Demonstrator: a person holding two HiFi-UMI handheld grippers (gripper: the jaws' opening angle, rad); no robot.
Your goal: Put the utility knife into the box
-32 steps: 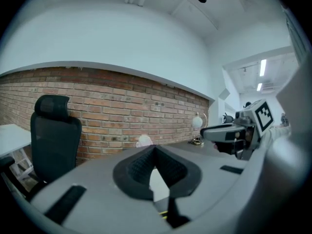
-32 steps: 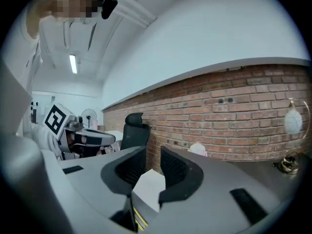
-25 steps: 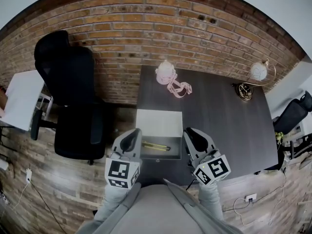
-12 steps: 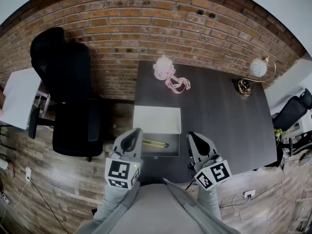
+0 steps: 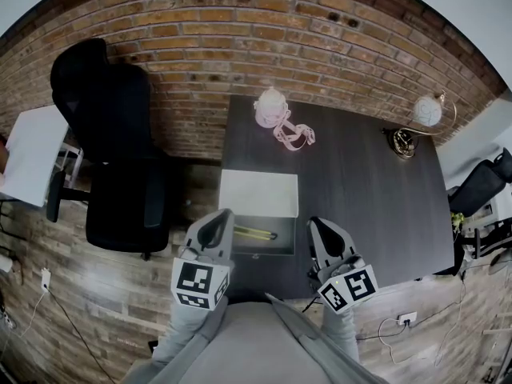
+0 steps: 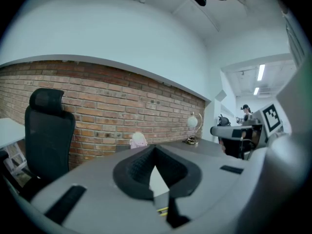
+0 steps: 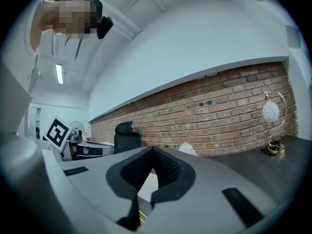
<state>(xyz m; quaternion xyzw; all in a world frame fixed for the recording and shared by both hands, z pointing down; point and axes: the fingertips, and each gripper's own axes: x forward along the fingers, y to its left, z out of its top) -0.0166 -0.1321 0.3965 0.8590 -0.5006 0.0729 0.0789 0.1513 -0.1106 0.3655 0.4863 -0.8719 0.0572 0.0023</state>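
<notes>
- Head view: on the dark worktop (image 5: 360, 190) the box (image 5: 266, 251) stands open with its white lid (image 5: 258, 193) laid back. The yellow utility knife (image 5: 254, 233) lies inside the grey tray. The left hand-held gripper (image 5: 214, 232) and the right hand-held gripper (image 5: 322, 234) flank the box. No writing can be read.
- Left gripper view: the left hand-held gripper (image 6: 156, 152) has its jaws closed on nothing. The gap below shows only a strip of lid (image 6: 158, 179) and a sliver of knife (image 6: 162, 210).
- Right gripper view: the right hand-held gripper (image 7: 153, 152) is likewise closed and empty. The knife (image 7: 142, 214) barely shows, and the gripper body hides the rest of the box.
</notes>
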